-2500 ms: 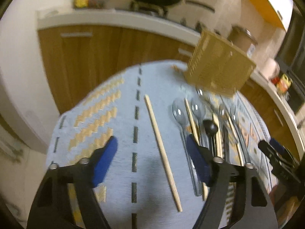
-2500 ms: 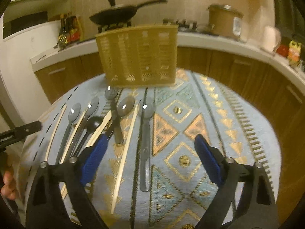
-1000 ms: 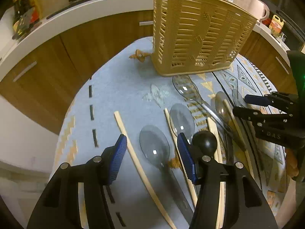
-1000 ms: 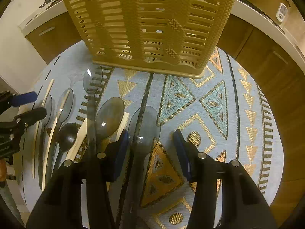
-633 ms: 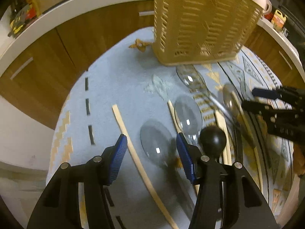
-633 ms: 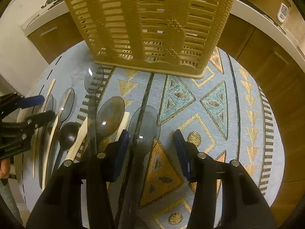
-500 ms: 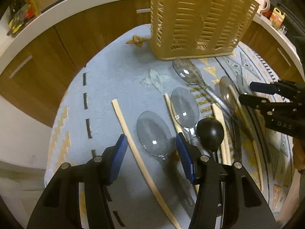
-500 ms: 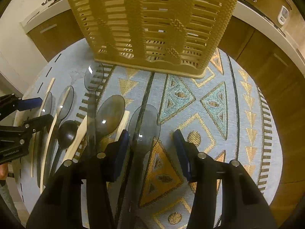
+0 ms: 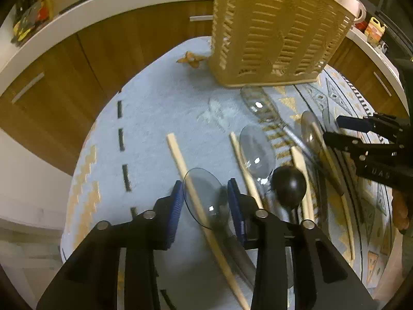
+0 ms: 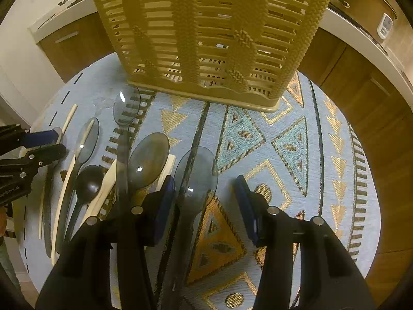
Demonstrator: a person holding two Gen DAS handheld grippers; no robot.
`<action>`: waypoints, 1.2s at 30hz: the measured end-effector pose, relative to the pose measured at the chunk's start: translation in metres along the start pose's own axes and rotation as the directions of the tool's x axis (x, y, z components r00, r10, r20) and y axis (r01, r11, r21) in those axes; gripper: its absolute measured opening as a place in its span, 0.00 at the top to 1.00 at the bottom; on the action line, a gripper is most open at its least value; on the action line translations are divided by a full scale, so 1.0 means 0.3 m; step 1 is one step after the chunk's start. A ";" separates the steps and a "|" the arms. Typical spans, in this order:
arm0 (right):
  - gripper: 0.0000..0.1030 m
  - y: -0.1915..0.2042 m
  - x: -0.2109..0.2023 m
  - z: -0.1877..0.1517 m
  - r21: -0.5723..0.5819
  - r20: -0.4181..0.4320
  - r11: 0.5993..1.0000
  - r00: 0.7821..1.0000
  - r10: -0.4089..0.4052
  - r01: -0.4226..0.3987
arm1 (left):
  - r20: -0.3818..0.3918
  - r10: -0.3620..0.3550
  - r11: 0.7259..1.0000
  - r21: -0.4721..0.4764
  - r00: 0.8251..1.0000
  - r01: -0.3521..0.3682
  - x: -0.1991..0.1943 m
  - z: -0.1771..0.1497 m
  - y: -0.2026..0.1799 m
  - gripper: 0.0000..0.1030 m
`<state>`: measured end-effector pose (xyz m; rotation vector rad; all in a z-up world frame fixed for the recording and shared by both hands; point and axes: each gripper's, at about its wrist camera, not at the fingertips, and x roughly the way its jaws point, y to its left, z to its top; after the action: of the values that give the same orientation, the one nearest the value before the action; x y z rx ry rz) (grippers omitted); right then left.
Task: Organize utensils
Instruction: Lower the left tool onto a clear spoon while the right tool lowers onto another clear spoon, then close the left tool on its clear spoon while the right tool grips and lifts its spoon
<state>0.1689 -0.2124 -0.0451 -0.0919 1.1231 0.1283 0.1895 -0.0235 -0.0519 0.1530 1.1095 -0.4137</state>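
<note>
- Left wrist view:
  - Utensils are lying side by side on the cloth (image 9: 155, 108), bowls pointing at the basket (image 9: 273, 31). I read that as staging for loading them into the basket one by one.
  - Left gripper (image 9: 205, 201) is pointing steeply down over the leftmost clear spoon (image 9: 204, 196), which is crossing over a wooden stick (image 9: 180, 160).
  - Its jaws are closing, with the spoon bowl sitting between the pads. The pads are looking just beside the bowl's edges; no firm squeeze is showing yet, so I'm calling it not gripped.
  - Stick is running under the spoon and between the pads too, so there is a risk of pinching both.
  - Black spoon (image 9: 289, 186) is lying just right of the right pad, untouched.
  - Right gripper (image 9: 338, 129) is showing at the right edge over the far utensils.
- Right wrist view:
  - Right gripper (image 10: 204, 201) is hanging over the rightmost clear spoon (image 10: 195, 173), likely ready for a second pick.
  - Jaws are standing partly open. The spoon's neck is sitting close by the left pad; the right pad is well clear of it. Nothing is being held.
  - Basket (image 10: 206, 25) is standing upright just beyond the spoon tips, seemingly empty through the slats.
  - Left gripper (image 10: 49, 142) is visible at the left edge, low over its spoon.
</note>
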 end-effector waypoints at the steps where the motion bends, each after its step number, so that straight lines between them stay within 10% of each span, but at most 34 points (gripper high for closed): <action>1: 0.56 0.001 0.001 -0.005 -0.001 0.002 1.000 1.000 -0.001 0.001 | 0.005 -0.006 1.000 -0.005 1.000 0.006 -0.005 -0.008 0.011 0.75; 5: 0.56 -0.003 -0.001 -0.010 0.011 -0.016 1.000 1.000 0.001 -0.001 | -0.009 -0.033 0.999 -0.020 0.999 0.033 -0.014 -0.019 0.018 0.83; 8: 0.56 0.004 0.003 0.000 0.005 -0.036 1.000 0.999 -0.009 0.009 | -0.030 0.010 1.000 -0.021 1.000 -0.011 -0.006 -0.010 0.010 0.65; 14: 0.56 -0.009 0.007 0.027 0.014 -0.063 1.000 0.998 -0.001 0.002 | -0.030 0.015 1.000 -0.013 0.999 -0.016 -0.005 0.021 -0.036 0.59; 23: 0.71 0.024 -0.002 0.016 -0.048 -0.027 0.998 0.999 -0.031 0.030 | -0.043 0.174 0.984 0.047 0.984 -0.172 0.019 0.026 -0.146 0.68; 36: 0.71 -0.056 -0.154 -0.011 0.016 0.185 0.988 0.971 0.151 -0.156 | 0.218 0.090 0.996 0.000 0.972 -0.092 -0.197 -0.001 -0.164 0.69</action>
<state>0.1489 -0.2321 -0.0047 0.0345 0.9468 0.2527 0.1475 -0.0537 0.0049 0.1629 0.8808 -0.3448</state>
